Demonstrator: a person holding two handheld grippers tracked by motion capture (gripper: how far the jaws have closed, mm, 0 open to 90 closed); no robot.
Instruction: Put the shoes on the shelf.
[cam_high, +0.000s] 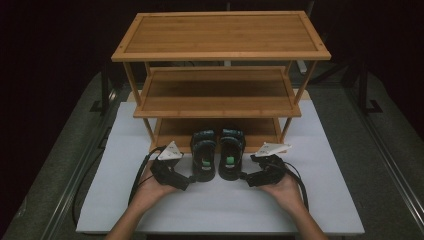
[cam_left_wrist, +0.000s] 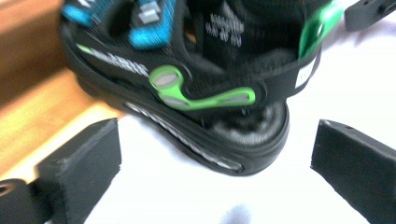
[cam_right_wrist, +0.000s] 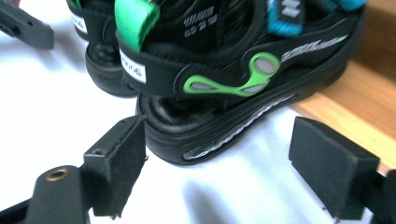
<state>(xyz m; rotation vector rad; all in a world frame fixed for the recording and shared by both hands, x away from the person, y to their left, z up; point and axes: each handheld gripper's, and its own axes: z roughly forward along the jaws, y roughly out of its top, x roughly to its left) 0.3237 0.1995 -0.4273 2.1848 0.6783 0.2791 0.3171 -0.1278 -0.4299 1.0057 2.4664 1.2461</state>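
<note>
Both sandals, the left sandal (cam_high: 204, 155) and right sandal (cam_high: 231, 152), already rest with toes on the rack's (cam_high: 220, 52) bottom shelf and heels on the mat (cam_high: 220, 202), while the left gripper (cam_high: 190, 179) and right gripper (cam_high: 243, 176) stand wide open, empty, beside the heels, so little seems left.

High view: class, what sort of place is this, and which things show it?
Probably a staged recording bench, not a home: a bamboo shoe rack stands on a white board, a pair of sandals at its foot, handheld grippers beside them, darkness all round.
</note>
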